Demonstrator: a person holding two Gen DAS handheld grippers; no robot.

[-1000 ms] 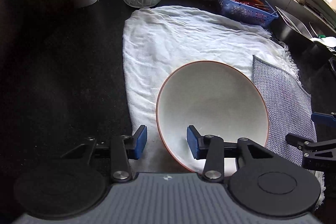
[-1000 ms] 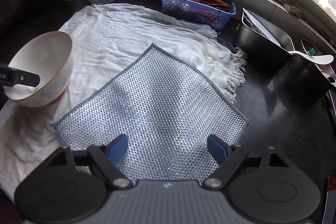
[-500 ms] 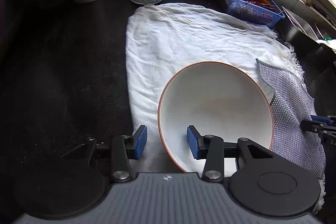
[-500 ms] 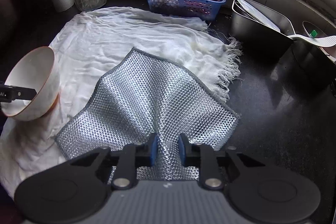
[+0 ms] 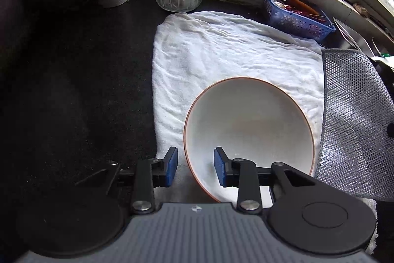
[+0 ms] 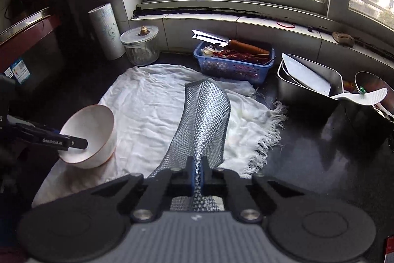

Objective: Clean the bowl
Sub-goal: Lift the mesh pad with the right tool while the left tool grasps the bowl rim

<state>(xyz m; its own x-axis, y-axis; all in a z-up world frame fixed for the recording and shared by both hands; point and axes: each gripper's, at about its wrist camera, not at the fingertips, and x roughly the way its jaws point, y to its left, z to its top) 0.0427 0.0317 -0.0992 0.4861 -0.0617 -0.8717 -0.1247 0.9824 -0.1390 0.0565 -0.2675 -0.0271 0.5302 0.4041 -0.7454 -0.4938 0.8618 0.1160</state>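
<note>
Step in hand: tool pickup w/ the bowl steadied. White towel (image 6: 152, 110) covers the dark counter; bowl (image 5: 248, 130) sits tilted on it, nothing visible inside. Left gripper (image 5: 195, 170) straddles the near rim, jaws closing, pads not visibly pressing yet. Right gripper (image 6: 196, 175) is clamped on the mesh scrub cloth (image 6: 204, 115), lifted off the towel. Next, prob.: swing cloth into bowl, wipe. Blue basket (image 6: 234, 63): knife, red bits. Glass jar (image 6: 140, 46): contents unclear.
</note>
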